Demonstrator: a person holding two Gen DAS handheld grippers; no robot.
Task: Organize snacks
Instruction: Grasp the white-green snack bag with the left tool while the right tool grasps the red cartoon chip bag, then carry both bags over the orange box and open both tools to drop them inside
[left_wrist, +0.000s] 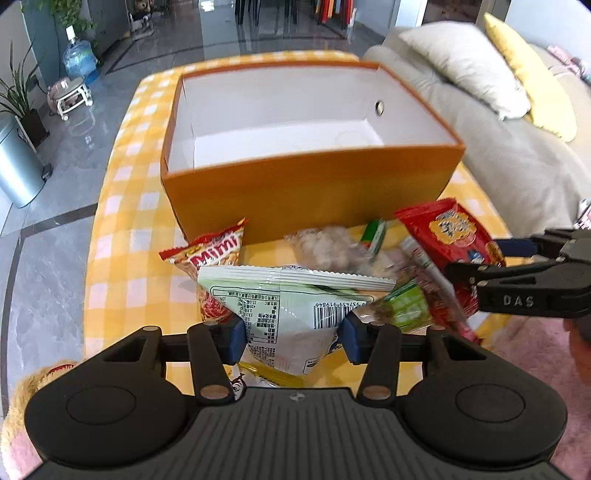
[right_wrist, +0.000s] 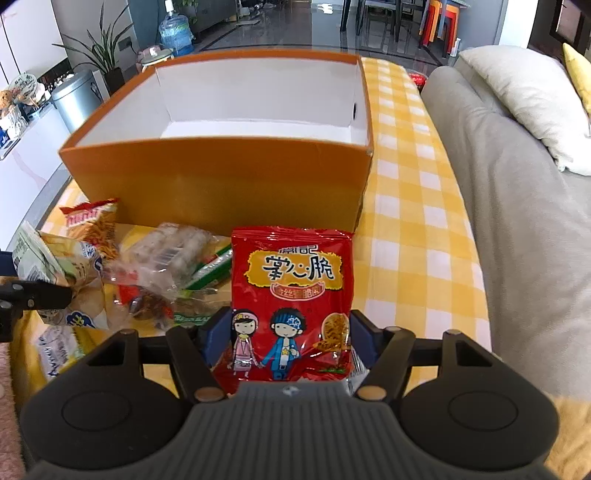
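Jaws of the left gripper (left_wrist: 291, 338) pinch a pale green and white snack bag (left_wrist: 291, 314) from both sides, the blue pads (left_wrist: 234, 339) pressing into its lower half with the barcode side facing up. Jaws of the right gripper (right_wrist: 284, 341) likewise clamp a red noodle-snack bag (right_wrist: 290, 291) printed with two cartoon figures, one pad on each edge of the bag.

Just beyond the left jaws, a loose heap of snacks lies on the table (left_wrist: 122, 236), which is covered in a yellow and white checked cloth: a "Mimi" packet (left_wrist: 210, 254) ahead and to their left, a clear bag of pale round pieces (left_wrist: 325, 247) straight ahead, and green-wrapped items (left_wrist: 406, 306) to their right. From the right jaws, the same heap sits ahead and to their left, with the left gripper's bag at the far left edge of the view.

Farther ahead of both pairs of jaws stands an open orange box (left_wrist: 306, 188) with a white interior; no snacks are visible inside it. Its near wall rises right behind the heap.

Right of the jaws, beyond the table edge, runs a grey sofa (right_wrist: 517, 221) with a cream cushion (right_wrist: 535, 96).
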